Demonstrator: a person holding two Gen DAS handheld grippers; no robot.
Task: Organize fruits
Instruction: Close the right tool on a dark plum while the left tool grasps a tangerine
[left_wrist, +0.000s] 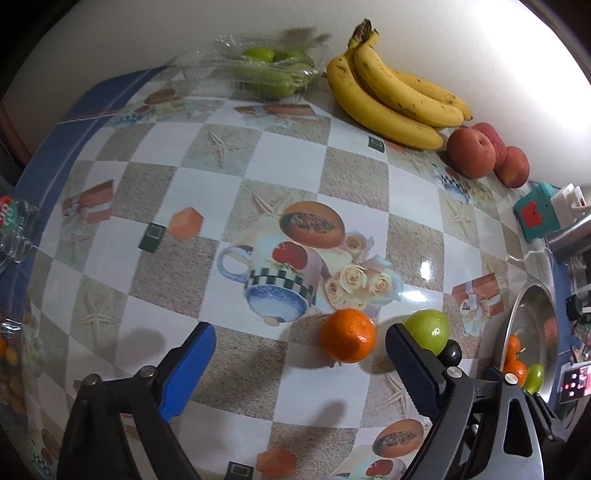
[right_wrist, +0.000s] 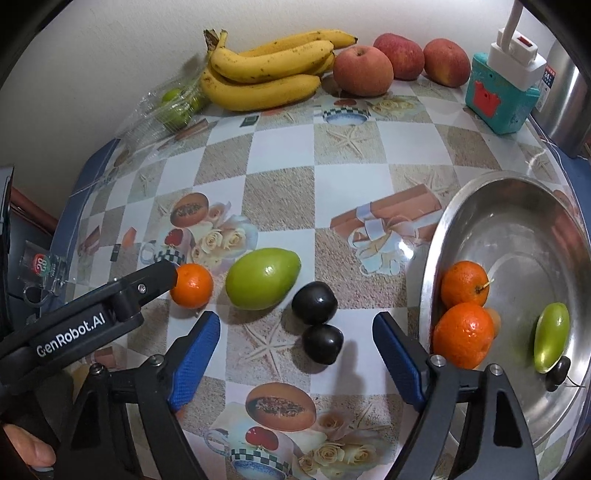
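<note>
Now, by label:
Bowl (right_wrist: 436, 236): steel, at worktop's (right_wrist: 284, 199) right edge; already holding two oranges, a green fruit and a dark plum, so likely the collecting spot.
Loose fruit: orange (right_wrist: 192, 285), green fruit (right_wrist: 262, 277) and two plums (right_wrist: 314, 302), (right_wrist: 323, 343) in a row left of bowl, seemingly waiting their turn.
Back row: bananas (right_wrist: 266, 70), apples (right_wrist: 364, 72) and bagged green fruit (left_wrist: 271, 70) along wall, well apart from both tongs.
Left tongs (left_wrist: 301, 345): wide open, empty, angled steeply down; orange (left_wrist: 348, 335) just ahead between blue pads, nearer right pad (left_wrist: 406, 363); no contact seen.
Right tongs (right_wrist: 295, 345): wide open, empty, pointing down; nearer plum between pads, second plum just beyond; neither touched.
Why both aimed so: probably one fruit each, ready to carry to bowl together.
Risk: round fruit on glossy cloth may roll if nudged off-centre.
</note>
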